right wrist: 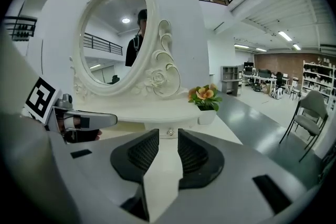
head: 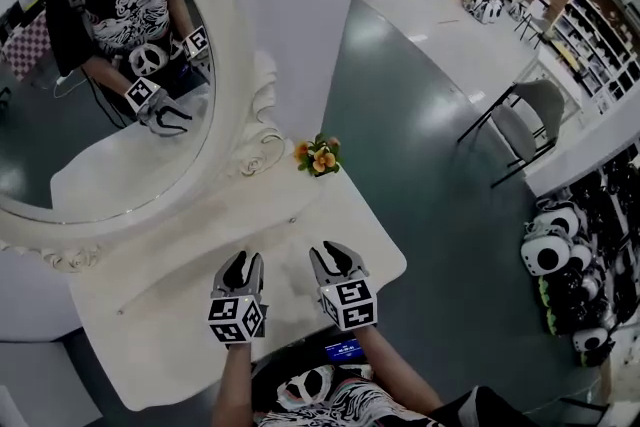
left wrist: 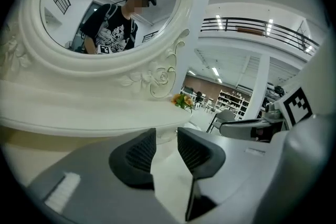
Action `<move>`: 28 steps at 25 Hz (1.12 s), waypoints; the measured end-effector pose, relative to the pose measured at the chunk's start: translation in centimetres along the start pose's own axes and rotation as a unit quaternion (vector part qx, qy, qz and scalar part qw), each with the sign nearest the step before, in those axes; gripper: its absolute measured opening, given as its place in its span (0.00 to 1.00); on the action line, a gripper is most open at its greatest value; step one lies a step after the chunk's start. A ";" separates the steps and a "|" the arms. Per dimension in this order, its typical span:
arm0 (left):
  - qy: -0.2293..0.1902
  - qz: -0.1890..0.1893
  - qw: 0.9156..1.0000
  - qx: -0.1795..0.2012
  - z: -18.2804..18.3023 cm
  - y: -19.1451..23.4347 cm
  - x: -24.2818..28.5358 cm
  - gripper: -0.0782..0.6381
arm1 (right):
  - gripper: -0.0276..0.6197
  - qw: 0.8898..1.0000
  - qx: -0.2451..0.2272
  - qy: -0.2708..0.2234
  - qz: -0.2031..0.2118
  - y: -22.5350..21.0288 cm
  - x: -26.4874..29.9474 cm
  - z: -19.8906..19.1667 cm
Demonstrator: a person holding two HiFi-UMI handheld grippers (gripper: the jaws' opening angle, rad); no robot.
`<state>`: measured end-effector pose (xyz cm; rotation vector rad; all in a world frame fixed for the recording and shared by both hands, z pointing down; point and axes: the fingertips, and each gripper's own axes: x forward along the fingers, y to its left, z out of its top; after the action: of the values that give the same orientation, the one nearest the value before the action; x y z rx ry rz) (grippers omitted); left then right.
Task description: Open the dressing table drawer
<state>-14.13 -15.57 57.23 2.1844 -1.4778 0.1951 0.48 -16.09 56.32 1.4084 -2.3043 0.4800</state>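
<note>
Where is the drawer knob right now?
In the right gripper view, the drawer knob sits centre frame, just beyond the open right gripper, left of the flower pot.

Large lab or workshop hall, not a home: bare grey floor (head: 420, 115), metal storage racks (head: 600, 50), desks (right wrist: 265, 81) far back, a mezzanine railing (left wrist: 262, 26) overhead, a folding chair (head: 530, 120), a heap of black-and-white gear (head: 550, 250), perhaps helmets, off to one side.
</note>
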 end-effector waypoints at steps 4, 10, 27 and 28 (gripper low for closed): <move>0.009 0.000 1.000 -0.018 -0.7 0.6 0.9 0.28 | 0.21 1.000 -0.002 0.006 0.004 -0.1 1.6 0.1; 0.026 0.008 1.000 -0.015 -1.6 1.2 2.4 0.28 | 0.21 0.999 -0.004 0.029 0.022 -0.1 3.3 -0.8; 0.064 0.024 0.998 -0.008 -4.1 2.5 5.1 0.30 | 0.28 0.996 -0.021 0.065 0.061 0.1 9.7 -2.2; 0.064 0.026 0.998 -0.010 -4.1 2.5 5.3 0.30 | 0.28 0.996 -0.021 0.067 0.063 0.2 10.1 -2.1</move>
<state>-13.64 -18.75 63.65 2.0784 -1.4585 0.3310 -3.57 -22.65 63.15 1.1780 -2.2905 0.5423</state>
